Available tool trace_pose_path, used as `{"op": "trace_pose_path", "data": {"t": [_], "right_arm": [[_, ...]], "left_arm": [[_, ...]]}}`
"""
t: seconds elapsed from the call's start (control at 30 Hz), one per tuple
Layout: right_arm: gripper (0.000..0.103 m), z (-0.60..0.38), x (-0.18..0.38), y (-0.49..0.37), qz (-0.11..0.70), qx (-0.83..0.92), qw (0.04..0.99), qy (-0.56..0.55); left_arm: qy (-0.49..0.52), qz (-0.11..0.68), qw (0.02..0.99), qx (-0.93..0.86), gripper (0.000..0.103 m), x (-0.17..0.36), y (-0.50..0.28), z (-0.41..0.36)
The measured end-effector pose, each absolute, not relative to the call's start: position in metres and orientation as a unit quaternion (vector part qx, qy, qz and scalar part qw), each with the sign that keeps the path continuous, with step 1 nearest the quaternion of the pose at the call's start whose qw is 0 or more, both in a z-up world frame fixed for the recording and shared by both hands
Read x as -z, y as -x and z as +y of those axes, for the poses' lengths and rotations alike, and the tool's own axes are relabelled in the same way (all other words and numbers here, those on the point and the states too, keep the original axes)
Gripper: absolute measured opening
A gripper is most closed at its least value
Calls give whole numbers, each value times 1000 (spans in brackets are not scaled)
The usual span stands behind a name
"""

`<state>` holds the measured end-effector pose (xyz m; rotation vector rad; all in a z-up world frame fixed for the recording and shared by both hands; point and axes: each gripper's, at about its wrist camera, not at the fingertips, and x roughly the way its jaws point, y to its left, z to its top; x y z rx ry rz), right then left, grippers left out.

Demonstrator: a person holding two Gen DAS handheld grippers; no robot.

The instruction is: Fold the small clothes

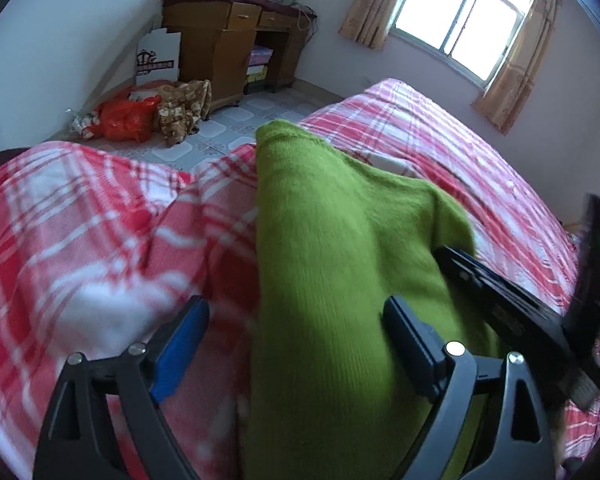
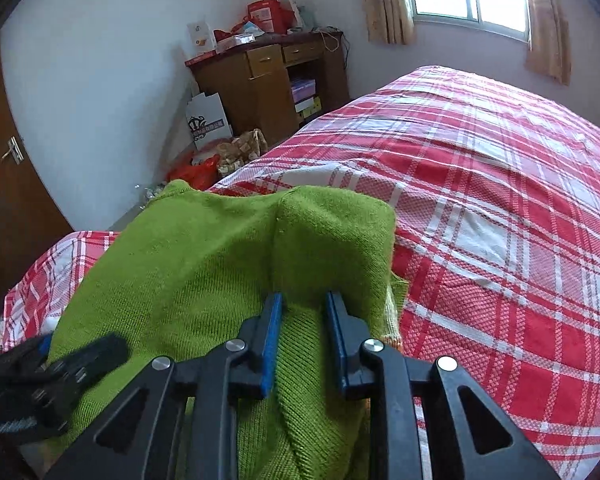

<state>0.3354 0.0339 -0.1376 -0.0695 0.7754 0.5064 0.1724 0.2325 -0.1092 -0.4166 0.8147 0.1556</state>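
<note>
Soft, light, limp knit: green sweater [image 2: 204,256] draped on the plaid bed [image 2: 500,208], at twelve o'clock. Right tongs [image 2: 302,304] clenched on a bunched fold; left tongs [image 1: 296,312] released, astride it. Best gripped at edges.

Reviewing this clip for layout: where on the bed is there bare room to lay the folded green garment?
The plaid bedspread lies bare from the green sweater toward the window wall. It is crowded near the camera, where the right gripper pinches the knit and the left gripper stands open beside it.
</note>
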Motion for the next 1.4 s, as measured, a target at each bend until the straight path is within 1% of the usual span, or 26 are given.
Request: {"op": "trace_pose_path", "data": {"t": [0.1,0.2,0.27,0.33,0.37,0.53,0.63,0.73,0.8,0.9,1.0,1.07,1.1,1.13,1.23,1.4], "right_arm": [[23,35,138,-335,373,-243,895,36],[23,36,136,-332,370,-236,897,51],[25,37,133,-329,372,-237,895,57],[26,29,125,-321,380,-242,891,55],[26,22,120,-313,378,-240,893,45],[26,-15,99,-248,346,-258,902,4],[26,-22,109,-214,340,-253,905,27],[26,-25,141,-212,391,-238,889,20],[28,-29,149,-211,382,-236,893,1],[28,-22,147,-204,375,-220,900,18],[34,-19,145,-191,367,-208,906,34],[44,-23,142,-177,365,-194,910,31],[57,-26,142,-174,367,-189,910,26],[65,-30,141,-167,371,-188,909,13],[65,-40,140,-143,374,-194,907,-11],[65,-43,137,-105,369,-175,912,34]], "left_arm": [[170,378,906,-80,90,96,-148,214],[137,395,904,-87,90,105,-146,201],[154,414,892,-93,91,120,-148,205],[184,417,885,-91,96,129,-147,215],[192,415,885,-88,96,131,-145,218],[174,412,889,-95,96,129,-148,215],[168,412,890,-99,97,130,-150,214],[158,419,887,-109,96,128,-145,206],[145,429,884,-116,96,125,-140,200],[121,432,886,-119,96,119,-124,192],[120,431,886,-123,96,118,-109,193],[117,427,888,-125,96,118,-98,194],[113,427,888,-128,96,118,-94,193],[108,426,889,-132,96,118,-89,192],[100,423,891,-131,94,114,-75,189],[90,421,893,-127,95,113,-51,180]]}}
